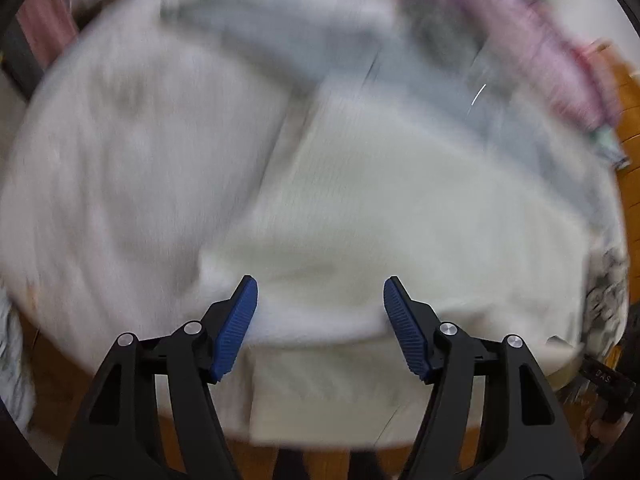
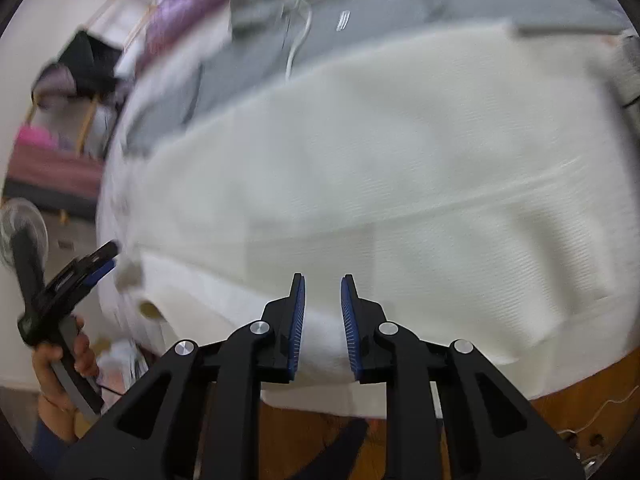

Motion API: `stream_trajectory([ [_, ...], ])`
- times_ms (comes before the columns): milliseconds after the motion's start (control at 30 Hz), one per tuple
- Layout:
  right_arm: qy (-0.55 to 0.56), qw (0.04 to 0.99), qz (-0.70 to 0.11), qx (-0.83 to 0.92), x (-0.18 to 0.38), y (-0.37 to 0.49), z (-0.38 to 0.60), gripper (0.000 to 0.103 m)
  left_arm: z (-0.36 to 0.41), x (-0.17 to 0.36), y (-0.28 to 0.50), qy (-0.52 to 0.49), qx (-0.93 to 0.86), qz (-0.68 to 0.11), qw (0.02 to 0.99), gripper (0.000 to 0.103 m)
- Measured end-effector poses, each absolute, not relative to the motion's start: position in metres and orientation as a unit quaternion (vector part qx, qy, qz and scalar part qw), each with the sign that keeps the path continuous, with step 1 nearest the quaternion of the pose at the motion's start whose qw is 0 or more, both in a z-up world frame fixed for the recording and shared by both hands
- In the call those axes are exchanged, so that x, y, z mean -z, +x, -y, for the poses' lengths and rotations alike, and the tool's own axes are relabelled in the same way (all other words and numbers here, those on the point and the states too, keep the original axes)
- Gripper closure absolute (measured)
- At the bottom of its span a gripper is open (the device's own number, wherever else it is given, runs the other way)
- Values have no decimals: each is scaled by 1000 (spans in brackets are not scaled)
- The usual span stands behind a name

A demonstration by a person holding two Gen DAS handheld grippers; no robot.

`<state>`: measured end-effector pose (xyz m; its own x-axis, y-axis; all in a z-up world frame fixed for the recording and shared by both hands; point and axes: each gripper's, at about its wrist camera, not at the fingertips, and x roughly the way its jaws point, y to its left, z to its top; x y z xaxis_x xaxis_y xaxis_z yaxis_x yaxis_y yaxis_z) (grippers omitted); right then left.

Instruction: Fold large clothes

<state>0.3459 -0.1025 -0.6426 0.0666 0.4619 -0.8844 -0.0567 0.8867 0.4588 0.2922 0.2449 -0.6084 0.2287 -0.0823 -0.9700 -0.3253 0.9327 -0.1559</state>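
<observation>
Hovering over the near edge of the bed (image 1: 92,168) with the left gripper (image 1: 320,328), blue pads (image 1: 236,328) spreading wide and holding nothing between them. Lying flat right ahead, a large cream ribbed garment (image 1: 380,200), stretching from the near edge toward the far right across the pale sheet, blurring heavily in this view. Peeking out beyond it on the far side, a grey garment (image 1: 280,28), and curving along the far edge, a purple fabric (image 1: 532,32). Showing below the bed edge, bare wooden floor (image 1: 60,380). Switching to the right wrist view: right gripper (image 2: 323,322) sitting at the near hem of the same cream ribbed garment (image 2: 380,152), pads (image 2: 298,320) standing a narrow gap apart, fabric showing in that gap but nothing pinching it as far as the blur allows telling. Lying past the cream piece on the far side, the grey garment (image 2: 400,0) with a white drawstring (image 2: 300,40) trailing over it. Appearing at the near left, the left gripper (image 2: 94,266) gripped in a hand (image 2: 60,364), reaching toward the left corner of the cream garment. Standing at the left edge, a fan (image 2: 22,228).
</observation>
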Motion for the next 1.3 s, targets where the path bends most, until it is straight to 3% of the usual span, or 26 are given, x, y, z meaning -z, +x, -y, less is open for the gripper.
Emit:
stream_trajectory([
  [167, 150, 669, -711, -159, 675, 295, 118, 85, -249, 631, 236, -185, -95, -648, 733, 36],
  [233, 200, 681, -689, -143, 667, 283, 142, 84, -256, 629, 211, -244, -103, -634, 727, 36],
  [267, 215, 691, -679, -126, 661, 280, 152, 80, -258, 628, 203, -277, -102, -622, 725, 36],
  [333, 240, 714, -654, -74, 650, 274, 180, 56, -260, 626, 191, -337, -105, -595, 722, 33],
  [367, 267, 723, -635, -44, 644, 271, 198, 53, -258, 628, 187, -363, -107, -584, 719, 30],
  [567, 375, 689, -620, 12, 674, 287, 247, 50, -230, 649, 197, -377, -118, -579, 714, 32],
  [633, 390, 682, -618, 0, 683, 295, 250, 50, -225, 655, 205, -366, -117, -583, 716, 43],
  [667, 398, 680, -616, -9, 687, 302, 248, 50, -220, 656, 207, -350, -118, -589, 718, 63],
  [700, 394, 678, -621, -9, 690, 308, 246, 64, -218, 656, 208, -342, -114, -593, 720, 86],
  [733, 387, 683, -620, -7, 690, 310, 244, 95, -213, 656, 208, -336, -112, -596, 721, 89],
  [800, 379, 693, -614, -9, 680, 309, 246, 100, -206, 651, 207, -327, -112, -594, 727, 97],
  [933, 346, 721, -601, -2, 660, 300, 264, 101, -190, 651, 202, -317, -95, -603, 726, 98],
  [1033, 349, 691, -633, -5, 688, 309, 263, 100, -183, 659, 199, -314, -101, -606, 724, 97],
  [1133, 341, 688, -641, -4, 695, 313, 257, 96, -199, 663, 197, -357, -107, -597, 710, 88],
  [1233, 312, 697, -646, 7, 672, 310, 249, 94, -213, 649, 193, -360, -112, -584, 719, 74],
  [1300, 289, 707, -645, 12, 654, 305, 242, 94, -225, 635, 185, -357, -117, -562, 737, 50],
])
